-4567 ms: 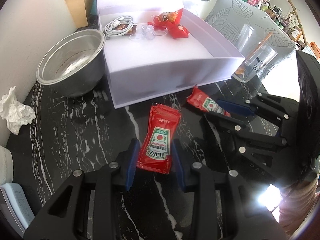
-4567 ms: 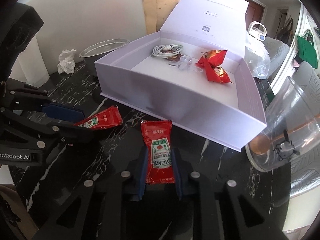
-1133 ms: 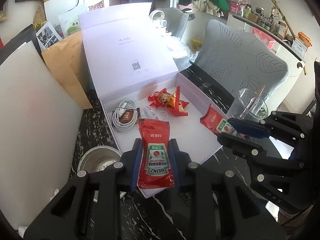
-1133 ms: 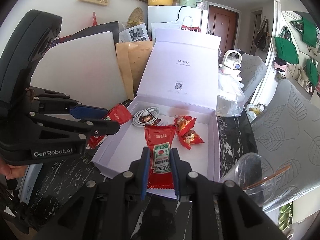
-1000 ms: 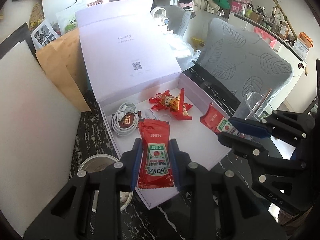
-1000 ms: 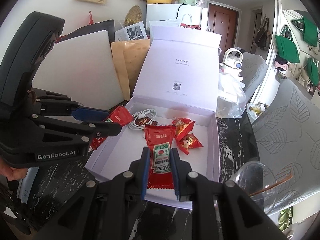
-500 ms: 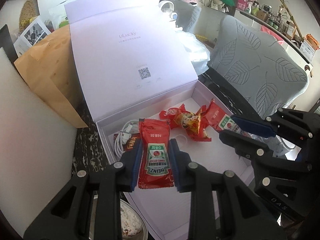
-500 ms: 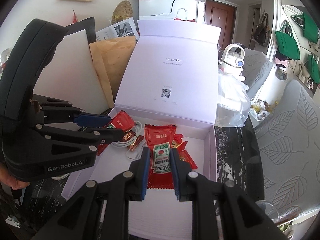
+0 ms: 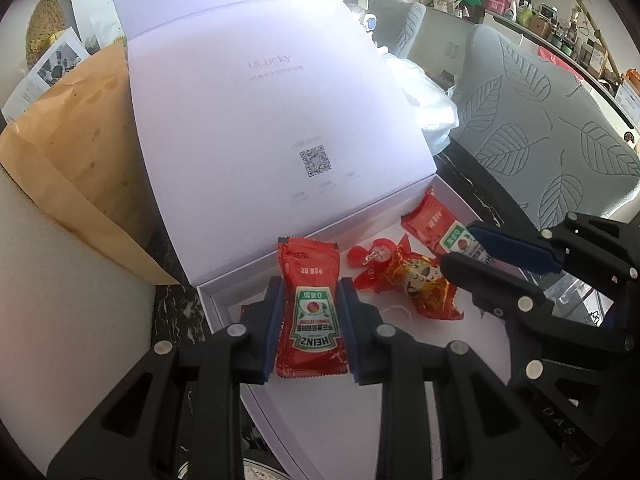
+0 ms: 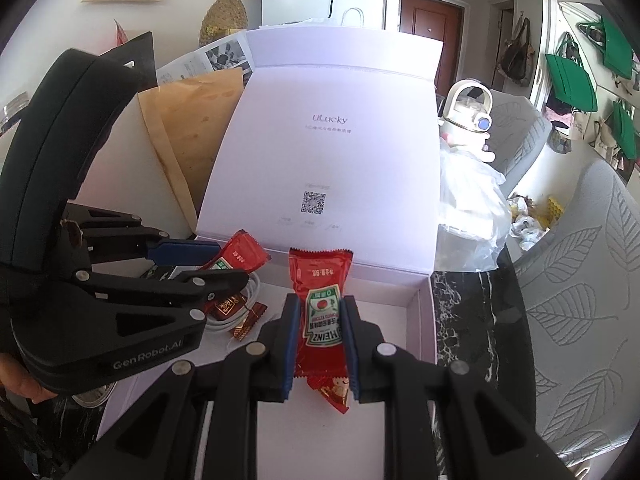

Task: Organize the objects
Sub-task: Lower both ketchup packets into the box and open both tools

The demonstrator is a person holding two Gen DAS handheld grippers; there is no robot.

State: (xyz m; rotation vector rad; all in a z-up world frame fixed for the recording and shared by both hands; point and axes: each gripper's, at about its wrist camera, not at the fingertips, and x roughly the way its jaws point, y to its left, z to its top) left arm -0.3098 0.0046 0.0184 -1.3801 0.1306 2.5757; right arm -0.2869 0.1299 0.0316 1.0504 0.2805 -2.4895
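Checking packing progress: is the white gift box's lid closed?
No, the white gift box's lid stands open, upright behind the box's interior, where a red candy wrapper lies.

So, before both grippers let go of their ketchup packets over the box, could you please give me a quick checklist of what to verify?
1. Left gripper shut on its ketchup packet: ok.
2. Right gripper shut on the second ketchup packet: ok.
3. Both packets over the white box interior, not the rim: ok.
4. Lid standing open: ok.
5. Bare floor under the right packet: not ok, a red candy wrapper lies beneath.
6. Height above the box floor: cannot tell.
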